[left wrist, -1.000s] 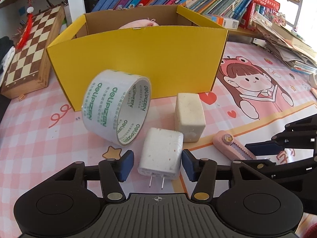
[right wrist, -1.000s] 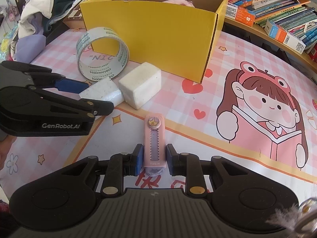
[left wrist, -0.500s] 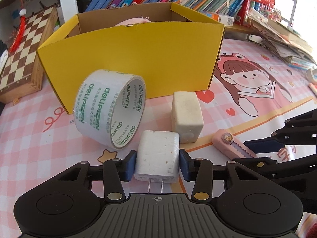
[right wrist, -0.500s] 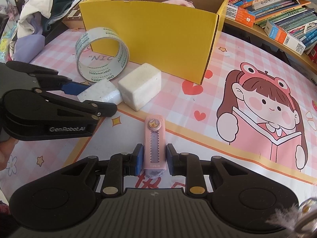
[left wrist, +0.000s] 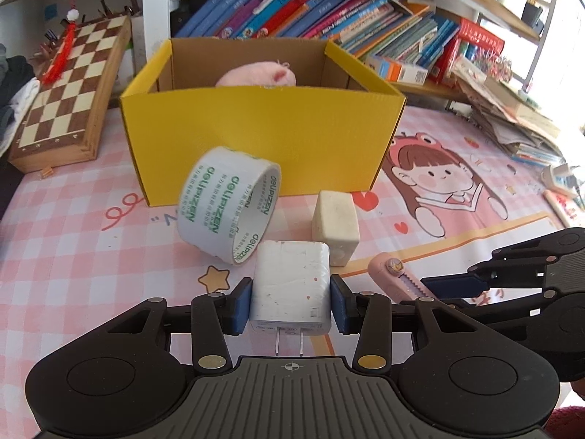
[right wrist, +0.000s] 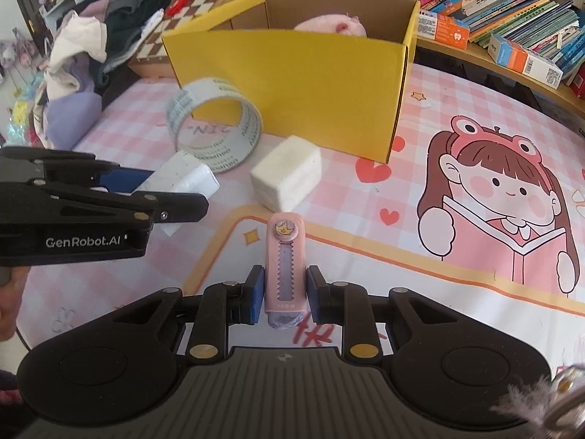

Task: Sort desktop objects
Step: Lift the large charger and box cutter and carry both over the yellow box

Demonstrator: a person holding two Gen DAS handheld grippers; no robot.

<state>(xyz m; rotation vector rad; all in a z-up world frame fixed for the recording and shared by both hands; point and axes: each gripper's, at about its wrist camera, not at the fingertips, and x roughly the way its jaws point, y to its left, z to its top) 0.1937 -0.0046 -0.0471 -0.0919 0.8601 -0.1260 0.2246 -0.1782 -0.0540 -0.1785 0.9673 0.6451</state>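
Nearest us, our left gripper (left wrist: 291,301) has its blue pads pressed against both sides of the white charger (left wrist: 291,287), whose two prongs point back toward the camera; the charger looks lifted off the pink checked mat (left wrist: 73,256), though we cannot tell how far. Our right gripper (right wrist: 281,294) pinches the pink utility knife (right wrist: 284,267) near its rear end, the blade slider running forward between the fingers. Between the two grippers a strip of mat lies open, and to the right of the knife the mat with the cartoon girl (right wrist: 501,190) holds no objects. Just beyond the charger, the tape roll (left wrist: 228,208) stands tilted on its edge, and the white block (left wrist: 334,221) sits beside it, close to the charger's far corner. Behind both, the yellow box (left wrist: 263,139) stands with its open top facing up, a pink plush toy (left wrist: 256,77) inside, and books (left wrist: 329,18) stacked behind.
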